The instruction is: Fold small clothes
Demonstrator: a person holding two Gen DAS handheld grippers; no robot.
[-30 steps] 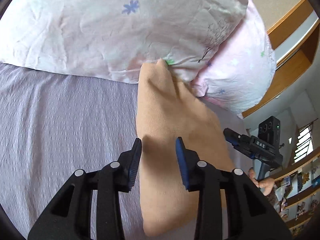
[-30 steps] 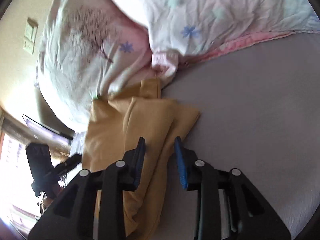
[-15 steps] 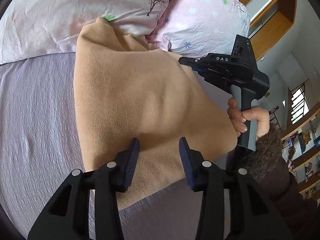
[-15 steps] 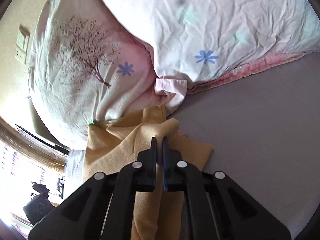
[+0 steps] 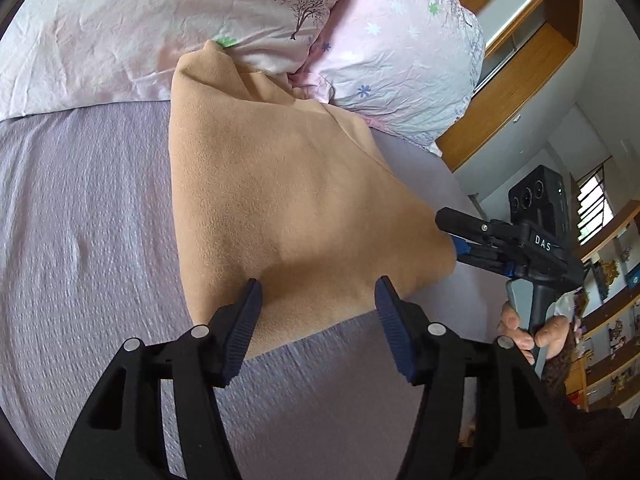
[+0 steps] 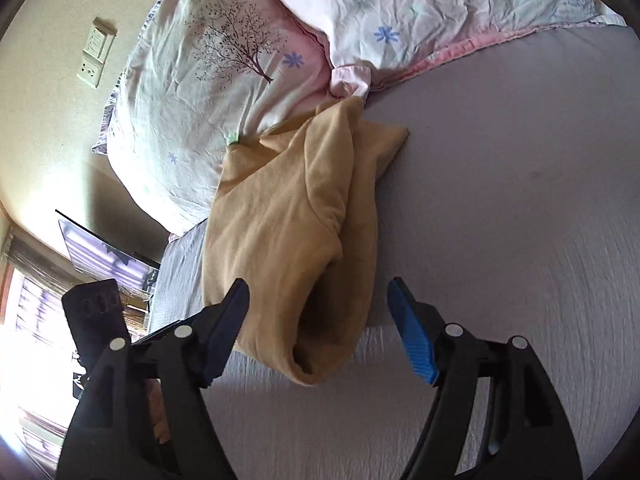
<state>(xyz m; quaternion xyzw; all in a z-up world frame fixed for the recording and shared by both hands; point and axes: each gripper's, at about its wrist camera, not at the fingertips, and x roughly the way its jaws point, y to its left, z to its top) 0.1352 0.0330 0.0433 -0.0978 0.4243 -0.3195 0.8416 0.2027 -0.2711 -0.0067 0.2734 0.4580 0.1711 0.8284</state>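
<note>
Your left gripper hangs with its black arms and dark blue ribbed pads spread wide, nothing between them. Below and beyond the pads lies the tan, soft fleece garment, folded into a broad flat slab on the pale lilac crinkle-textured bedsheet. The garment's near edge sits just under the pads; whether they touch the cloth cannot be told. Its far end runs up against the white and pink pillows printed with small flowers and a bare tree, one corner tucked between the two pillows.

In the left wrist view your right gripper shows at the garment's side farthest from the open sheet, its tip right at the cloth's corner, and your hand is wrapped around its grey handle. A wooden shelf frame stands beyond the pillows.

From the right wrist view, your right gripper is also spread wide and holds nothing. The tan garment lies ahead of the pads, between them in the frame, folded over itself with a rolled, tube-like open end nearest the camera. Its far end touches the pillows, and the lilac sheet stretches away on the side opposite the wall. On that cream wall beyond the pillows is a white switch and socket plate.
</note>
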